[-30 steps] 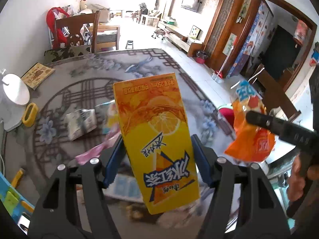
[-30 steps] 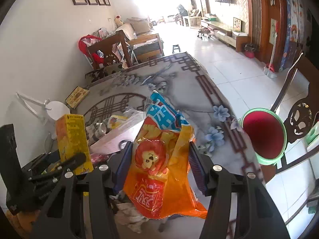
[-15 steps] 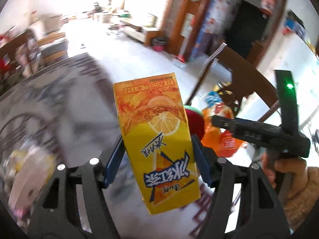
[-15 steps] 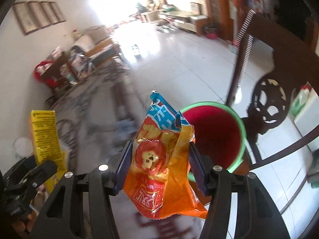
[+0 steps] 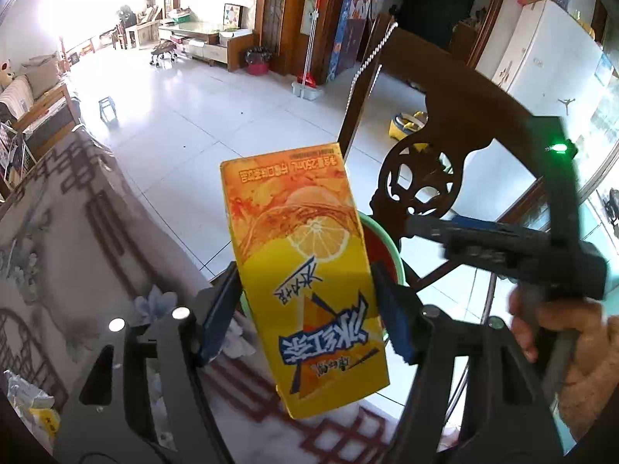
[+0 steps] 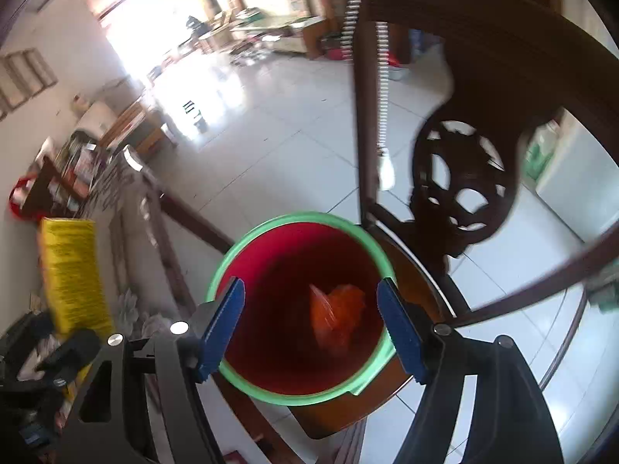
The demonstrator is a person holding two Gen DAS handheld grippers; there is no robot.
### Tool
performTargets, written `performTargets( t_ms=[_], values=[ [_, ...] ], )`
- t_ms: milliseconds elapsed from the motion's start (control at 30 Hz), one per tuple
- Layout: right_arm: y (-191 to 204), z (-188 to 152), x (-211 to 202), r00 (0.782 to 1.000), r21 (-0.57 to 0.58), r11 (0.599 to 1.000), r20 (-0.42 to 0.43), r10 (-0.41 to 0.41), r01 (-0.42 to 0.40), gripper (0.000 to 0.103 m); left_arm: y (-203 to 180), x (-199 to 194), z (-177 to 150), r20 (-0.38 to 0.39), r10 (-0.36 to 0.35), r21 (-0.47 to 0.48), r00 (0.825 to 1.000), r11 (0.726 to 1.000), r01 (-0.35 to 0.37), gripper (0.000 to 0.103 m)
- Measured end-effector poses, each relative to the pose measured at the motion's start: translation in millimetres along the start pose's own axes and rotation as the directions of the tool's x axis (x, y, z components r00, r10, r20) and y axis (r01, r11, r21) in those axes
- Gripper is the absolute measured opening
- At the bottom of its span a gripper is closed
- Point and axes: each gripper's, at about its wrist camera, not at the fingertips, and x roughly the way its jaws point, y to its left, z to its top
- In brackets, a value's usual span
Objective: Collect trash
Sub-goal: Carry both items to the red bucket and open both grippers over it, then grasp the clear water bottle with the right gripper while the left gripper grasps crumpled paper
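Grips an upside-down yellow-orange lemon tea carton (image 5: pixel 305 270) in the left gripper (image 5: pixel 309 309); holds right gripper (image 6: pixel 311 326) open above orange wrapper (image 6: pixel 336 319) in red bin (image 6: pixel 232 255).

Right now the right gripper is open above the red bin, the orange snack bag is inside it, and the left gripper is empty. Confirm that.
Not quite: the left gripper is shut on the yellow drink carton, as the left wrist view shows. The rest holds: right gripper open above the red bin, orange snack bag inside.
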Motion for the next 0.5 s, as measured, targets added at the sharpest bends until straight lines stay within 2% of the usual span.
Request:
performTargets(
  t_ms=[100,167,333,500],
  values=[
    [-8.3,-1.1,-7.8,1.0,0.027,1.0,0.005,-0.015,0.015,0.069,-4.8,7.4,2.3,-0.013,-0.007,0.009,1.0,1.0,0.007,0.078],
    [-9.0,-5.2,-17.0,1.0,0.026,0.999,0.009,-0.027,0.027,0.069,-5.5,5.1,3.2,0.009,-0.02,0.016,1.0,1.0,0.019,0.088],
    [4.0,-10.8,-38.4,0.999,-0.01,1.0,0.036,-0.022,0.022,0.069,-2.6,-30.0,-2.1,0.066,-0.021,0.001,0.998,1.0,0.021,0.088],
    [41.3,-19.2,-57.6,0.997,-0.074,0.997,0.063,0.034,-0.029,0.07,32.0,-96.2,-32.0,0.141,0.051,-0.128,0.989,0.991,-0.033,0.088]
  ],
)
